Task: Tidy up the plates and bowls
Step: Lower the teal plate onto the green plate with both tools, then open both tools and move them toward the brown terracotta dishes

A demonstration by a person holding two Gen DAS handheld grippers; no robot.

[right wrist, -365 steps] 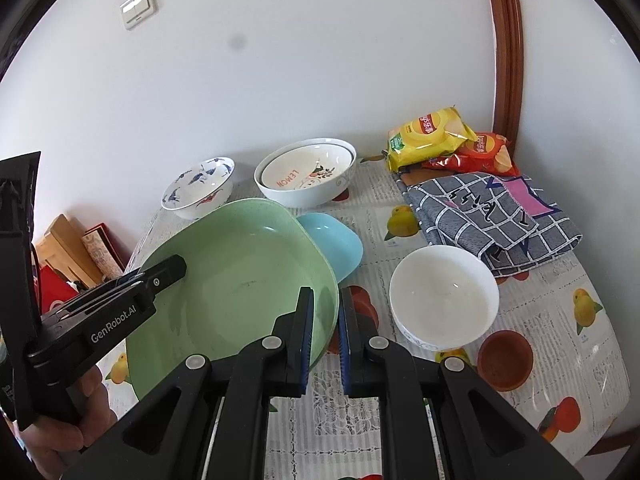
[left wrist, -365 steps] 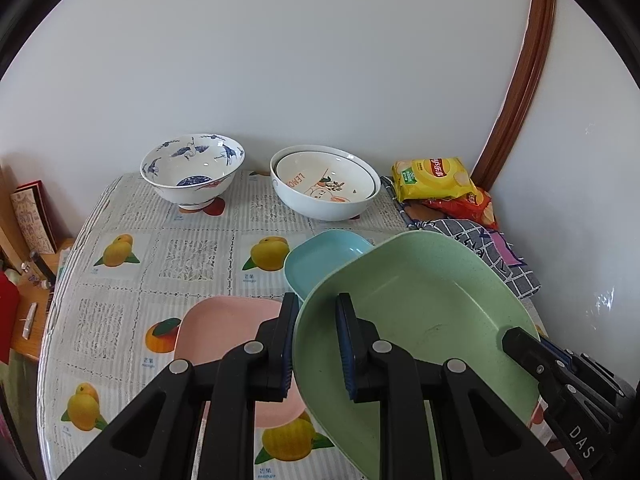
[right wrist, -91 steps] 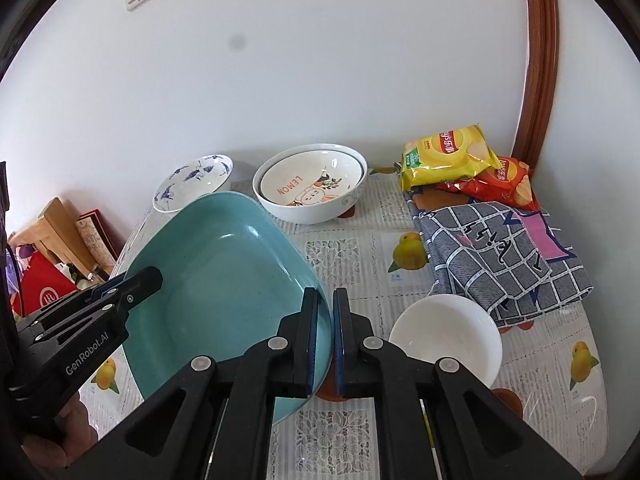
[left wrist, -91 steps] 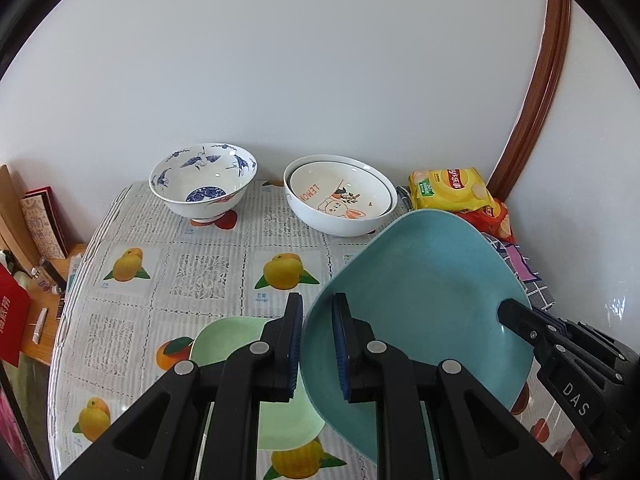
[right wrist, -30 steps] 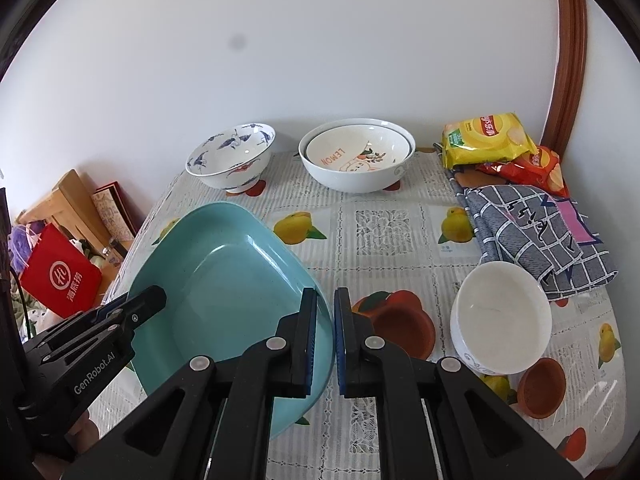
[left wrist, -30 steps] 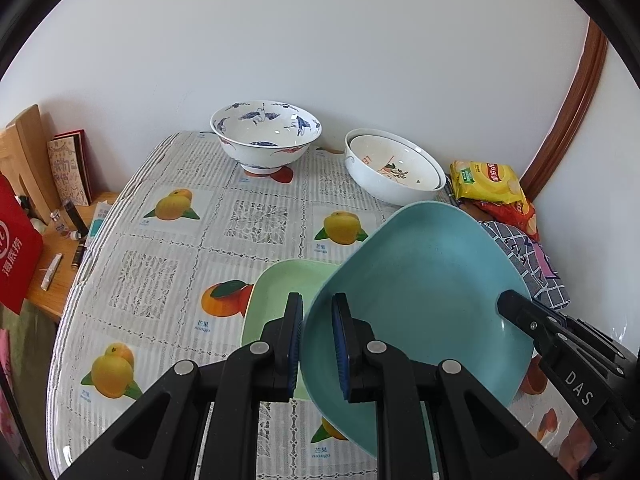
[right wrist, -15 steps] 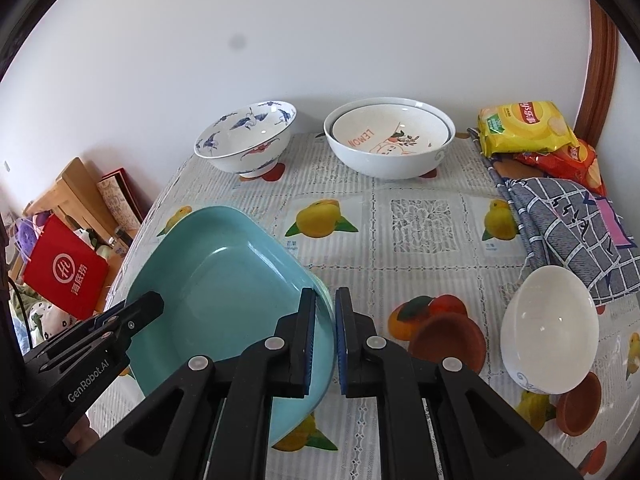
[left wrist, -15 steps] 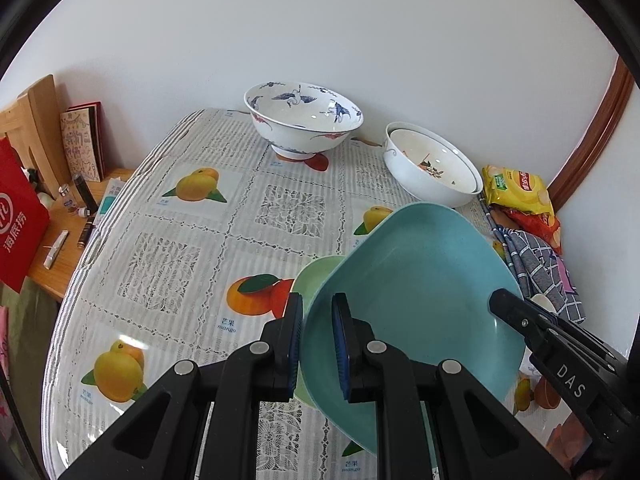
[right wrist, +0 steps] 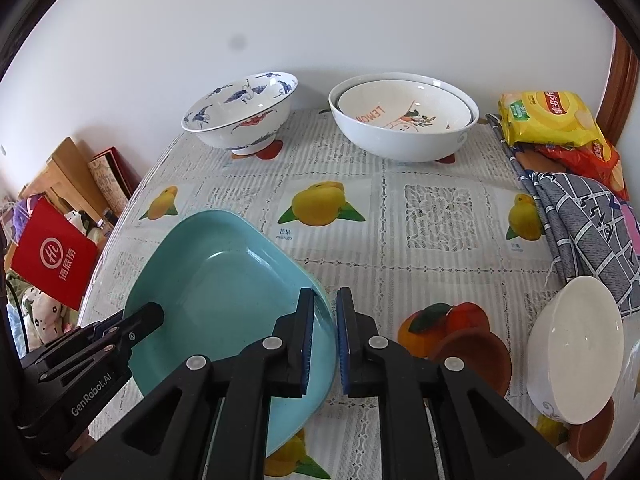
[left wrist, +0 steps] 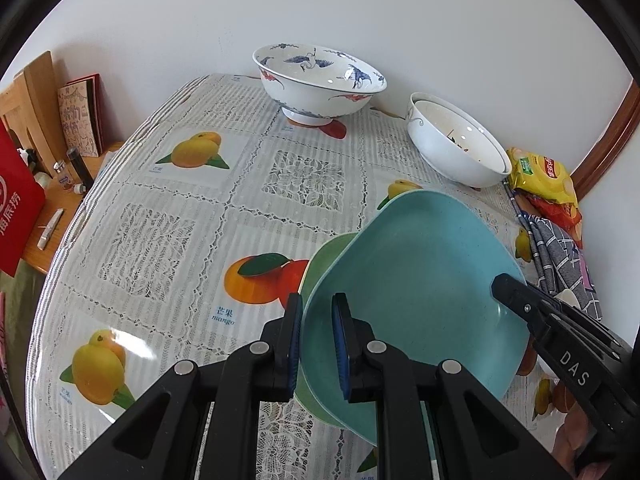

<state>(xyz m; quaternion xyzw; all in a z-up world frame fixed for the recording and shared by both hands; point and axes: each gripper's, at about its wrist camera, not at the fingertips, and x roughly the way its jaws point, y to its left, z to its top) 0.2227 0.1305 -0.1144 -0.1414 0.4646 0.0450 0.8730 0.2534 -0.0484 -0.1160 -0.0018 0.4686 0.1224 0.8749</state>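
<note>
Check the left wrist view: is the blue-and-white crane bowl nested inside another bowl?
No. The blue-and-white crane bowl stands alone on the tablecloth, apart from the two nested white bowls.

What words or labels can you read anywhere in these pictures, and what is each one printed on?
"DAS": on the right tool
"GenRobot.AI": on the left tool
"LEMON", seen upside down: inside the nested white bowl
"mango", under two Chinese characters: on the tablecloth, below its fruit pictures
Chinese characters and a round logo: on the red bag
Yellow chip bag: brand print too distorted to read
</note>
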